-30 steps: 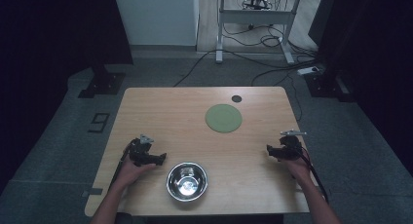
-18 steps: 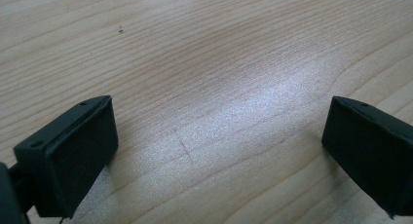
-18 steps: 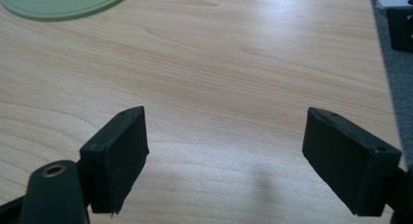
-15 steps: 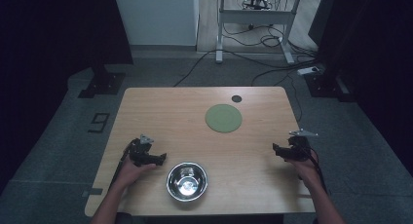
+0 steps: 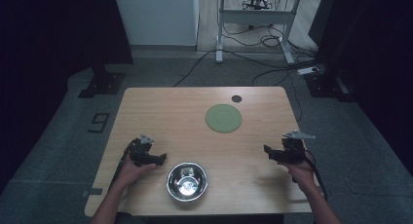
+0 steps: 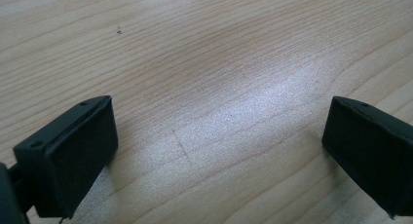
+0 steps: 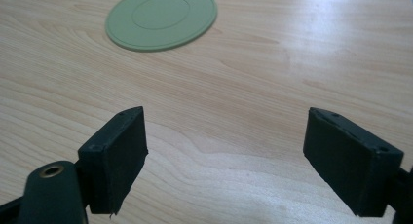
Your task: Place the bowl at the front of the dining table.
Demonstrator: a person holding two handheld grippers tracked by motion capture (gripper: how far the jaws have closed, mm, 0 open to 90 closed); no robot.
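both claws point(image 5: 163, 158) agape near bowl point(image 5: 187, 181)

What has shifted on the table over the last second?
The right hand-held gripper moved outward toward the table's right edge, jaws open and empty. The left hand-held gripper, steel bowl and green round mat stayed put.

bowl point(image 5: 187, 181): contents lost in glare | dark spot point(image 5: 236, 98): too small to identify | forearms: cut by bottom edge
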